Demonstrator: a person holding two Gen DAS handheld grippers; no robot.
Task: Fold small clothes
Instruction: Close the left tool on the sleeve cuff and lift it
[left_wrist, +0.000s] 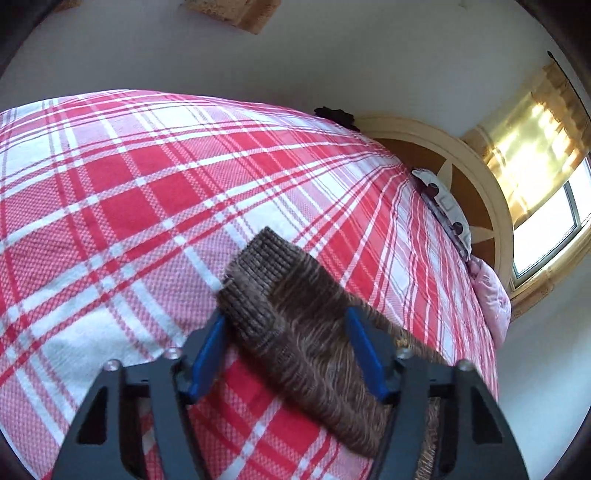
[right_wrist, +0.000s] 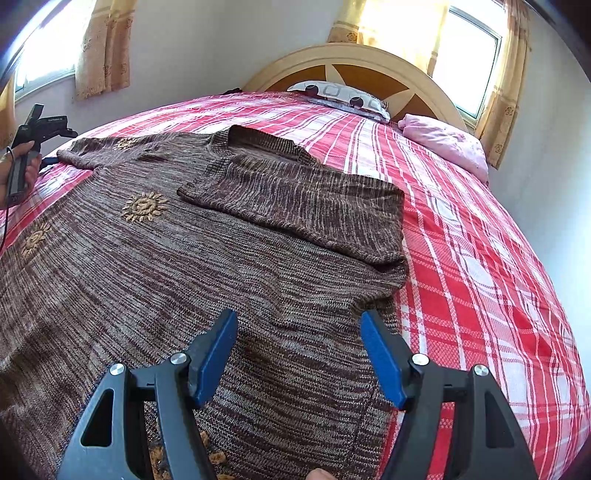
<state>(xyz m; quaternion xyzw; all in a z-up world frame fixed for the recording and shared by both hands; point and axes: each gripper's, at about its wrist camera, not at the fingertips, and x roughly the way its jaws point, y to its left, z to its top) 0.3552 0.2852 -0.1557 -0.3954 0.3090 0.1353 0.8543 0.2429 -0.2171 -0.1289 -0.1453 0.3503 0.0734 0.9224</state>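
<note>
Lying collar toward the headboard (right_wrist: 354, 66), the sweater (right_wrist: 184, 258) sits beneath both grippers' open, empty jaws.

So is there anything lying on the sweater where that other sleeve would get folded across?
Nothing visible does. The left gripper already has the sleeve's cuff between its fingers. On the sweater, only the first folded sleeve lies across the chest; the rest is bare knit. The right gripper hovers open over the lower part.

Red-plaid bed (right_wrist: 480, 258) under brown sweater (right_wrist: 184, 258), two pillows (right_wrist: 343, 94).
</note>
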